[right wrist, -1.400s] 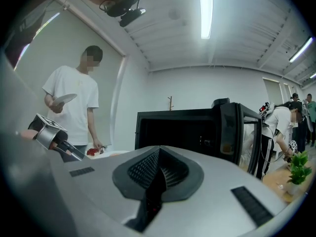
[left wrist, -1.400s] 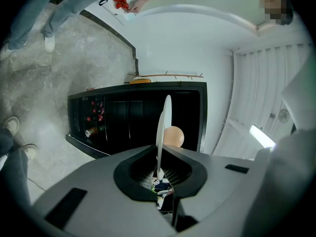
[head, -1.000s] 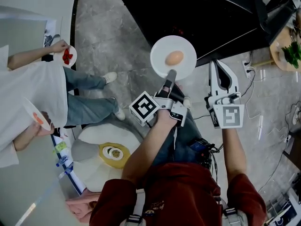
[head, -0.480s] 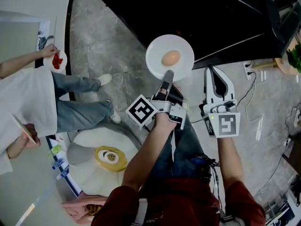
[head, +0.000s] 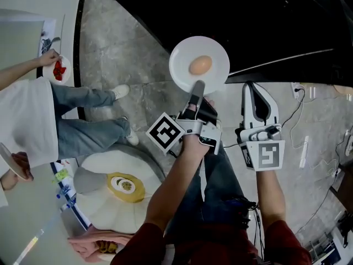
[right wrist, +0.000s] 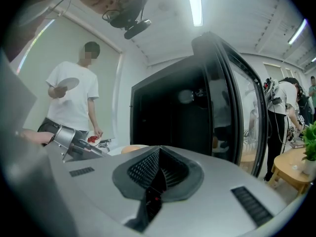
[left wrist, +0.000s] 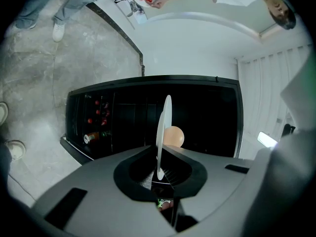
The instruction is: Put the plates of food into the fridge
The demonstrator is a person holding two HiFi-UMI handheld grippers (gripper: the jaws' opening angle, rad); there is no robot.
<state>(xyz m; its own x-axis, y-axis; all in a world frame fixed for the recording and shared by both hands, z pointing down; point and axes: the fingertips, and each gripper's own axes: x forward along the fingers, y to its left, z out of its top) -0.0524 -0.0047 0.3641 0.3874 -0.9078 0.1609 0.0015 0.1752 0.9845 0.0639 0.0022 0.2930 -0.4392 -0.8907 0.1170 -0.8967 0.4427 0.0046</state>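
At the far left of the head view, a person in a white T-shirt holds a small white plate of red food. Toward the middle, the left gripper pinches the near rim of a round white plate carrying a tan egg-shaped piece of food, close to the large black fridge. Further right, the right gripper has its jaws pressed together on nothing
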